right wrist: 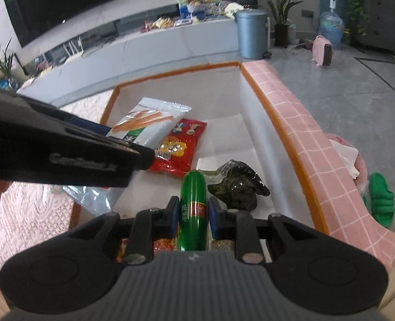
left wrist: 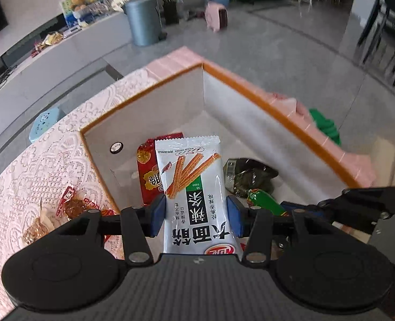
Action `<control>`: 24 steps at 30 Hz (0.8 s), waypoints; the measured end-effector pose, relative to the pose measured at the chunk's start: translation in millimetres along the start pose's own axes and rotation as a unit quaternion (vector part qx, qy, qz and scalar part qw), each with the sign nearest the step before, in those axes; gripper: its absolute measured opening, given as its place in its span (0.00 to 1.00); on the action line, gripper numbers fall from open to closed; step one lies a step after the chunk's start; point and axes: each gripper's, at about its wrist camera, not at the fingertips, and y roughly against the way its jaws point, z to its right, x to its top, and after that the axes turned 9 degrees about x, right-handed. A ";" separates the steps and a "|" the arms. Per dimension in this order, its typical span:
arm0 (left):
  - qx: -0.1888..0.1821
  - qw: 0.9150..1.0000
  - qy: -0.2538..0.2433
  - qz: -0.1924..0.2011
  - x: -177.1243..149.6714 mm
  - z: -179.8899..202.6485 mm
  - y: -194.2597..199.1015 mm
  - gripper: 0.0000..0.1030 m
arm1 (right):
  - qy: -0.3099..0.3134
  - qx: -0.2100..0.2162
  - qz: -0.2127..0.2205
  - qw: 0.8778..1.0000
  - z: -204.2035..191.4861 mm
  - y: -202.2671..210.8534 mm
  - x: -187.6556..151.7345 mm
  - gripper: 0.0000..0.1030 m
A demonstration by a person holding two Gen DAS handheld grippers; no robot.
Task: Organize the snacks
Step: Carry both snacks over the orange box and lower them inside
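Now the left gripper [left wrist: 196, 218] has its jaws clamped on a white snack packet printed with orange sticks [left wrist: 193, 187], held above the orange-rimmed white box [left wrist: 157, 112]. The right gripper [right wrist: 192, 219] pinches a green sausage-shaped snack tube [right wrist: 193, 206] over that box, which holds a red packet [right wrist: 180, 147] and what looks like a dark crinkled wrapper [right wrist: 240, 184].

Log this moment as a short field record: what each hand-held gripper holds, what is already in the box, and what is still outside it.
left hand-held gripper: shut on white snack packet, held over the box
right hand-held gripper: shut on green sausage stick, over the box
container: pink box with orange rim, open top
already inside: red snack packet, dark wrapped snack
still outside: wrapped snacks on the lace tablecloth
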 end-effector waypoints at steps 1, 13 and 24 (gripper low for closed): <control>0.001 1.000 -0.007 -0.006 1.3 3.1 -2.5 0.53 | -0.001 0.002 -0.004 1.000 1.8 -3.5 2.5 0.20; 0.018 0.995 -0.062 -0.074 11.9 7.2 -49.4 0.53 | -0.002 0.016 -0.064 0.998 11.6 -39.4 10.0 0.20; 0.027 0.990 -0.089 -0.108 0.8 17.6 -67.4 0.54 | 0.008 0.010 -0.102 0.995 9.7 -57.1 12.4 0.20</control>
